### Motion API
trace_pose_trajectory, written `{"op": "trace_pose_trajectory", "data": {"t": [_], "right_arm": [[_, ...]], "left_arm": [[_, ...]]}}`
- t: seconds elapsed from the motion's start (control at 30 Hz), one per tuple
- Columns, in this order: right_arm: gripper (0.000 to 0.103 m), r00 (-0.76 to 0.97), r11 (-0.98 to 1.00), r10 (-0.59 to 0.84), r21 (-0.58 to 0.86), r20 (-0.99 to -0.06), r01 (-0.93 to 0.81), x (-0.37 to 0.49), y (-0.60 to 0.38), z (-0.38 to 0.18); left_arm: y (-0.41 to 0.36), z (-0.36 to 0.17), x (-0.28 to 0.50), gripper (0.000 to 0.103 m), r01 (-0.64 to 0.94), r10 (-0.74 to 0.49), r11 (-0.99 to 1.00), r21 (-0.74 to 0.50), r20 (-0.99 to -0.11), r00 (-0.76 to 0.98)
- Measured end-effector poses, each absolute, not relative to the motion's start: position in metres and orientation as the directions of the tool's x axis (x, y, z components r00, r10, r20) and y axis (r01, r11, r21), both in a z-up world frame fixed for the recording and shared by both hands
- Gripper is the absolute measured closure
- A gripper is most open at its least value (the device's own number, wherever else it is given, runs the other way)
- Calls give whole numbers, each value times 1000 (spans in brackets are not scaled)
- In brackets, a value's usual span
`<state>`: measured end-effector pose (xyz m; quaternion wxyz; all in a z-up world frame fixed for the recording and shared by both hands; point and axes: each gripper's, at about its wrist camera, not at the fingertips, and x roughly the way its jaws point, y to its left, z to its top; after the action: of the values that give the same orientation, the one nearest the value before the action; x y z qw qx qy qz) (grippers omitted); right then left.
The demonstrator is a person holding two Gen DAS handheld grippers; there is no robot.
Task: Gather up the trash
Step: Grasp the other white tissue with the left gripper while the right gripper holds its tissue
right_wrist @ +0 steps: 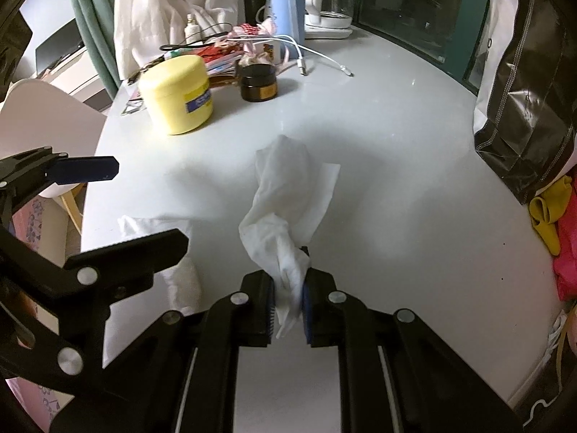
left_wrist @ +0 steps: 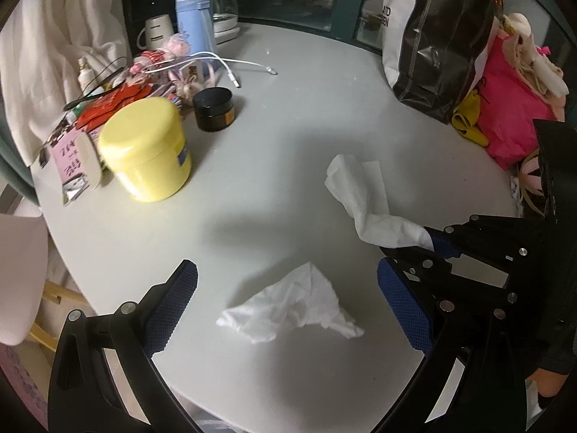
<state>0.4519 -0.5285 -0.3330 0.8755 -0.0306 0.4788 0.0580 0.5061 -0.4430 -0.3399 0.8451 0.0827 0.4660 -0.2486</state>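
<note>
My right gripper (right_wrist: 288,306) has its jaws clamped on one end of a long tissue (right_wrist: 288,198), and the rest of that tissue trails forward over the desk (right_wrist: 414,144); I cannot tell whether the far end rests on the surface or hangs just above it. From the left camera I see the same tissue (left_wrist: 364,198) running from mid-desk to the right gripper (left_wrist: 432,243) at the right edge. My left gripper (left_wrist: 286,306) has its jaws wide apart, one on each side of a second, crumpled tissue (left_wrist: 292,306) that lies flat on the desk (left_wrist: 288,108), touching neither pad. In the right view that crumpled tissue (right_wrist: 176,274) is mostly hidden behind the left gripper (right_wrist: 148,209). Further back on my left stand a yellow tub (left_wrist: 146,148) and, just beside it, a small dark jar (left_wrist: 213,108). Behind them sit a blue flask (left_wrist: 196,7), a white cable (left_wrist: 230,66) and a heap of packets. A black bag (left_wrist: 443,43) stands at the far right, with pink cloth (left_wrist: 512,108) next to it.
</note>
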Motion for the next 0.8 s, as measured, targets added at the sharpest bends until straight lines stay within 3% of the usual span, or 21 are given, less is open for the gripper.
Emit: {"op": "trace_pose_trajectory", "data": {"t": [0.4, 0.8], "right_arm": [[90, 528, 982, 97, -5, -844, -189, 440, -504, -331], [90, 522, 985, 87, -6, -849, -175, 429, -503, -335]], "left_arm": [[-409, -341, 484, 6, 429, -318, 897, -107, -831, 457], [-403, -359, 483, 6, 459, -313, 884, -87, -840, 444]]}}
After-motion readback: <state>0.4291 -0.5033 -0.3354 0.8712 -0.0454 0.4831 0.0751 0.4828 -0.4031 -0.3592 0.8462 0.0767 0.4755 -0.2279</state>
